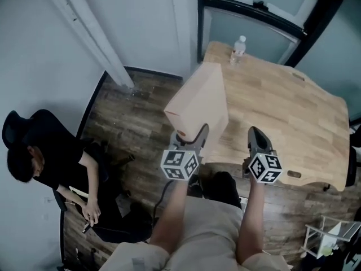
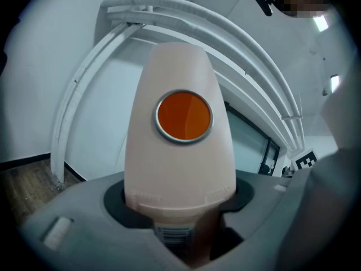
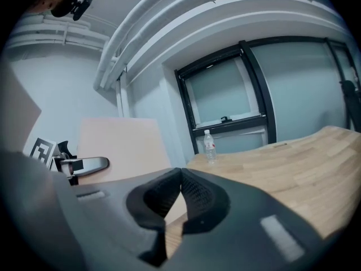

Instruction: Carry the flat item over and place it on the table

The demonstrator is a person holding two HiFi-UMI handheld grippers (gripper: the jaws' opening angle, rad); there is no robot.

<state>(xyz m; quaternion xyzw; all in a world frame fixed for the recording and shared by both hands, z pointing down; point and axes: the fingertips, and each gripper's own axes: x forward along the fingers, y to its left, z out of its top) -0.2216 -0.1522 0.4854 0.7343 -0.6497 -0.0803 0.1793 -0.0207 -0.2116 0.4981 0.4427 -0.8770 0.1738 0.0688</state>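
The flat item (image 1: 198,101) is a pale pink board-like pack, held up on edge over the near left corner of the wooden table (image 1: 282,112). My left gripper (image 1: 190,141) is shut on its lower edge. In the left gripper view the flat item (image 2: 180,162) rises straight out of the jaws of my left gripper (image 2: 180,222) and carries a round orange disc (image 2: 183,116) with a metal rim. My right gripper (image 1: 256,143) hangs over the table's near edge, shut, with nothing in it. In the right gripper view my right gripper (image 3: 180,178) has its pads pressed together, and the flat item (image 3: 121,145) stands to its left.
A clear water bottle (image 1: 238,48) stands at the table's far left corner, near a dark-framed window (image 3: 225,95). A person in black (image 1: 51,157) sits on the wooden floor at the left. White pipes run along the wall (image 1: 90,33). A white rack (image 1: 330,236) is at the lower right.
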